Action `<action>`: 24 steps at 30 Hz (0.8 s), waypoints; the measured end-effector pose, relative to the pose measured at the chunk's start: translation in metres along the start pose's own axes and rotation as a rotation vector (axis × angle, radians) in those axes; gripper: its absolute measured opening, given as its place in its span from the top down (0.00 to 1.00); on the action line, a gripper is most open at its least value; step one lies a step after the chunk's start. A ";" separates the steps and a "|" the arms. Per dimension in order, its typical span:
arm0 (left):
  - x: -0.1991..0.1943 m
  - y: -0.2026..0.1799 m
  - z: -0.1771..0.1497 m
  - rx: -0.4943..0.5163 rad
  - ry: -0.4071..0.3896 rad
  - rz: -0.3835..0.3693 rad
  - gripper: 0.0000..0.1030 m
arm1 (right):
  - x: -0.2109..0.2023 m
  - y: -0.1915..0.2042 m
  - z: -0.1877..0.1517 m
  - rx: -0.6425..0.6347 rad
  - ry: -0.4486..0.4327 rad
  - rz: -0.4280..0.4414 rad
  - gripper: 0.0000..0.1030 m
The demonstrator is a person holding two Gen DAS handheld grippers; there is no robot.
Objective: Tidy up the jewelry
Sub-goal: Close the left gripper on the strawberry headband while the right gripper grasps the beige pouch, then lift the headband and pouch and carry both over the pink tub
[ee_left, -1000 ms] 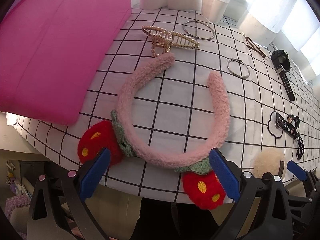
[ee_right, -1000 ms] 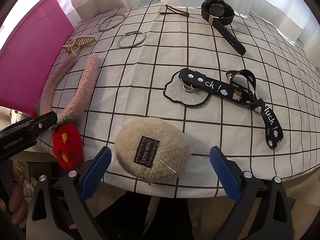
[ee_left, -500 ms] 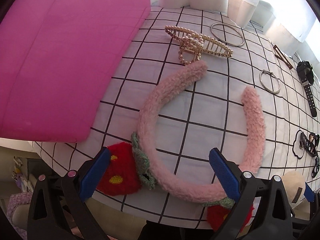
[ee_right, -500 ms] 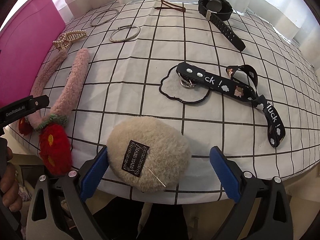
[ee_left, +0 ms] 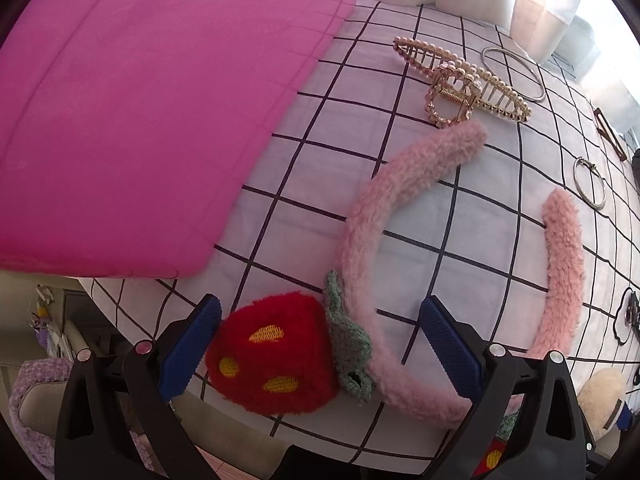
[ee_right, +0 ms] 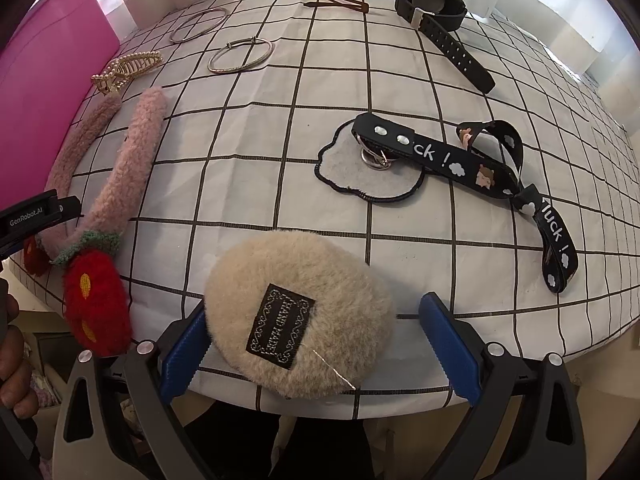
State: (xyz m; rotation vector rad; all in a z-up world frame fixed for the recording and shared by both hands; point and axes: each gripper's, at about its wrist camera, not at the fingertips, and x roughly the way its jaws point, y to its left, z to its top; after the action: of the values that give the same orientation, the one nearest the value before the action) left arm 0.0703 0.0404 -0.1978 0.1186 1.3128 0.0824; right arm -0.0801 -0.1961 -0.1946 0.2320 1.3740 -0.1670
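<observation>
A pink fuzzy headband (ee_left: 360, 232) with red strawberry ends (ee_left: 272, 352) lies on the checked cloth. My left gripper (ee_left: 320, 344) is open, its jaws to either side of the left strawberry and the band's base. A beige fluffy puff (ee_right: 300, 312) with a black label lies at the table's front edge, between the open jaws of my right gripper (ee_right: 320, 340). The headband also shows in the right wrist view (ee_right: 120, 176), with the left gripper's tip beside it.
A pink box (ee_left: 140, 100) stands at the left. A pearl hair claw (ee_left: 460, 80), two metal bangles (ee_right: 240, 56), a brown hair clip (ee_right: 340, 2), a black watch (ee_right: 436, 4) and a black lanyard with a white patch (ee_right: 440, 156) lie further back.
My left gripper has moved left and closer along the headband, so the left strawberry now sits between its jaws. My right gripper has edged closer to the puff.
</observation>
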 end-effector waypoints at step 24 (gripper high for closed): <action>-0.022 -0.022 -0.012 0.050 -0.097 -0.108 0.56 | -0.018 -0.014 -0.012 0.002 -0.084 0.033 0.41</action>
State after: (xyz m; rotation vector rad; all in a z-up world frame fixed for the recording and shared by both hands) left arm 0.0527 0.0166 -0.1826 0.0923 1.2229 -0.0476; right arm -0.0991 -0.2071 -0.1797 0.2467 1.2862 -0.1498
